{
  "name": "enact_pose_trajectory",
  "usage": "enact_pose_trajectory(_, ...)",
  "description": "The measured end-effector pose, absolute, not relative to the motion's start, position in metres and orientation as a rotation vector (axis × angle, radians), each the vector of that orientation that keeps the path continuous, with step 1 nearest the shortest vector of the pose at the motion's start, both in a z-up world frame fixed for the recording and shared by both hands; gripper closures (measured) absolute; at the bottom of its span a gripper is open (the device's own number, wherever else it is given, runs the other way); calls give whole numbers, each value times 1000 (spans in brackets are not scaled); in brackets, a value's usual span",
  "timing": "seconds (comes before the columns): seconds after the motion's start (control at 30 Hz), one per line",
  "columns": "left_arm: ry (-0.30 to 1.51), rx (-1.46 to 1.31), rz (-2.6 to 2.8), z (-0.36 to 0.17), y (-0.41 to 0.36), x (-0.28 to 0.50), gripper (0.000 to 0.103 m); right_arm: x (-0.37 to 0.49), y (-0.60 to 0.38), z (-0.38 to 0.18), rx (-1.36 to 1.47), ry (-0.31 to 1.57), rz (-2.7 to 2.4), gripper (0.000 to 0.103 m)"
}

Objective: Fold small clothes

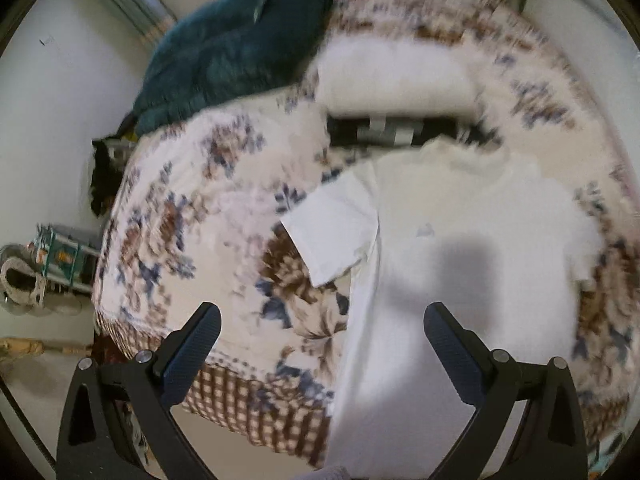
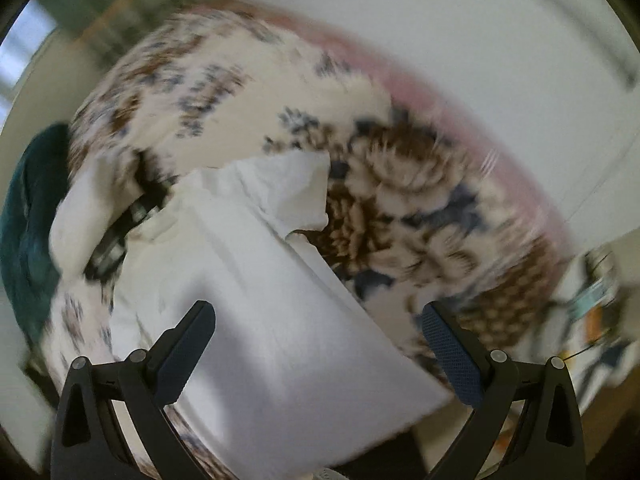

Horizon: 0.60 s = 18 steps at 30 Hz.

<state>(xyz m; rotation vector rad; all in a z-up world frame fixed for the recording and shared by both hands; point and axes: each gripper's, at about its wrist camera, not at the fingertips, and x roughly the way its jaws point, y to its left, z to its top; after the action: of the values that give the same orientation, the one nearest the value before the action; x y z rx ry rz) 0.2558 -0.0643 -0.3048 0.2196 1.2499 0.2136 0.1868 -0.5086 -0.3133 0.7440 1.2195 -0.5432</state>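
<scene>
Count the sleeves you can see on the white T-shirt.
2. On the white T-shirt, the left sleeve lies spread flat on the floral bedspread; the right sleeve is crumpled near the collar.

Both wrist cameras look down from close above the bed (image 1: 192, 208), sharing the white T-shirt (image 1: 460, 240).

The right gripper (image 2: 318, 322) hangs over the bed with its two fingers wide apart and nothing between them; a white shirt (image 2: 280, 320) lies flat on the flowery blanket (image 2: 400, 200); a dark green pillow (image 2: 28, 224) sits far left.
</scene>
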Motion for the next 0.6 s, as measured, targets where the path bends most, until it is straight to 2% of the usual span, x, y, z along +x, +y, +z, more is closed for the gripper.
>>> enact_pose_trajectory(0.23, 1409, 124, 300, -435, -63, 296, 0, 234, -573, -499, 1130, 1245, -590, 11)
enact_pose_trajectory(0.33, 1460, 95, 319, -480, -64, 304, 0, 242, -582, -558, 1323, 1205, -577, 21)
enact_pose_trajectory(0.4, 1489, 63, 318, -501, -61, 307, 0, 246, -583, -584, 1429, 1132, -558, 35)
enact_pose_trajectory(0.47, 1508, 35, 310, -512, -62, 308, 0, 248, -582, -591, 1444, 1074, -576, 56)
enact_pose_trajectory(0.5, 1511, 27, 306, -514, -63, 310, 0, 249, -580, -592, 1442, 1048, -580, 78)
enact_pose_trajectory(0.53, 1514, 21, 306, -516, -63, 310, 0, 251, -577, -591, 1425, 1024, -596, 88)
enact_pose_trajectory(0.57, 1510, 9, 308, -515, -60, 310, 0, 253, -574, -586, 1396, 1007, -611, 95)
enact_pose_trajectory(0.6, 1504, -3, 310, -513, -57, 310, 0, 259, -569, -575, 1333, 988, -625, 98)
